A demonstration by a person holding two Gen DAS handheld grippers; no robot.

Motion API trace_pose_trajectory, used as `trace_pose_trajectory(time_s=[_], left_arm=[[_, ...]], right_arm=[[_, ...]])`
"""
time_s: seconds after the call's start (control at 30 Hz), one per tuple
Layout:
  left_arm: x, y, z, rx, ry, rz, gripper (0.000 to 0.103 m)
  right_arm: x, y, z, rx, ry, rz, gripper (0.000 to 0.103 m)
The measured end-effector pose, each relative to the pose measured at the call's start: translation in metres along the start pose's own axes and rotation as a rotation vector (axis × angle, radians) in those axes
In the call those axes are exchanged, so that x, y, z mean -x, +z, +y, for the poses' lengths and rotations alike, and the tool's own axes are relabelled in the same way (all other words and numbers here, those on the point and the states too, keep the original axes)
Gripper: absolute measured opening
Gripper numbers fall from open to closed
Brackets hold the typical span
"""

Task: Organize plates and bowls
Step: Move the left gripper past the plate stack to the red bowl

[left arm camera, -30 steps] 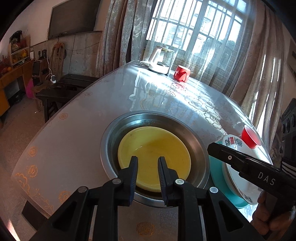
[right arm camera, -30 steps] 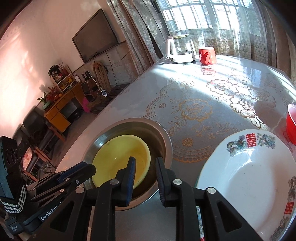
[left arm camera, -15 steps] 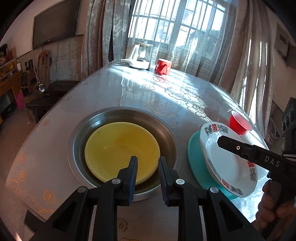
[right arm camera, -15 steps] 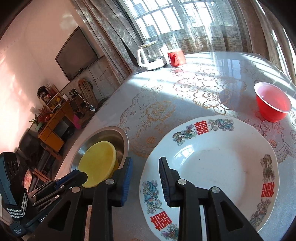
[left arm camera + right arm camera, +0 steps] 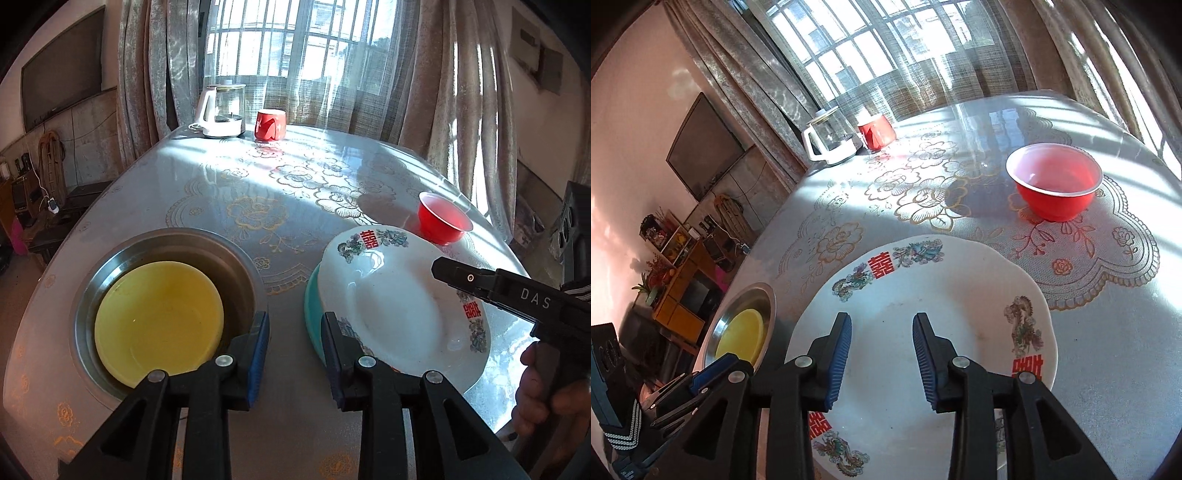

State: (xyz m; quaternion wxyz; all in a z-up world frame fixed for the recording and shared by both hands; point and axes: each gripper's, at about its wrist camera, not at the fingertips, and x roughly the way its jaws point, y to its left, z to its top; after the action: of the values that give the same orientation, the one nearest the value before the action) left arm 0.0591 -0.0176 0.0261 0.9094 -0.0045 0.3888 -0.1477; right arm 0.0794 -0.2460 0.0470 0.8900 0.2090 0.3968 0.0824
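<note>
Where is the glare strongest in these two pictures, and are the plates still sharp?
Left wrist view: sunlight glares on the tablecloth near the window; the white plate stays sharp. Right wrist view: bright bands cross the cloth beside the red bowl; straight lines bend at the edges.

The steel basin [image 5: 236, 258] at lower left of the left wrist view looks like brushed metal with a dull sheen. The yellow bowl [image 5: 159, 317] inside it looks like smooth, matt plastic. The white plate [image 5: 923, 295] at the centre of the right wrist view is glossy glazed ceramic with printed motifs, lying on a smooth teal plate [image 5: 312, 321]. The red bowl [image 5: 1054, 184] at upper right looks like thin shiny plastic. The counter [image 5: 258, 177] carries a lace-patterned cloth under a glossy, reflective clear cover.
</note>
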Motion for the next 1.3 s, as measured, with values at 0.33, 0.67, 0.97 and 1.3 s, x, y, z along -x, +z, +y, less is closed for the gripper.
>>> trace_pose_trajectory(time_s=[0.33,0.67,0.97,1.3], left_arm=[[-0.015,0.015,-0.041,-0.088,-0.044,0.013,0.031],[-0.033,0.029,-0.070,-0.138,-0.075,0.041,0.033],[-0.054,0.041,-0.089,-0.155,-0.085,0.082,0.033],[-0.077,0.059,-0.105,-0.143,-0.102,0.120,0.033]], right_arm=[[0.019,0.007,-0.044,-0.092,-0.060,-0.042,0.035],[0.029,0.011,-0.078,-0.161,-0.105,-0.066,0.035],[0.033,0.020,-0.106,-0.211,-0.142,-0.089,0.035],[0.036,0.041,-0.133,-0.252,-0.185,-0.119,0.035]])
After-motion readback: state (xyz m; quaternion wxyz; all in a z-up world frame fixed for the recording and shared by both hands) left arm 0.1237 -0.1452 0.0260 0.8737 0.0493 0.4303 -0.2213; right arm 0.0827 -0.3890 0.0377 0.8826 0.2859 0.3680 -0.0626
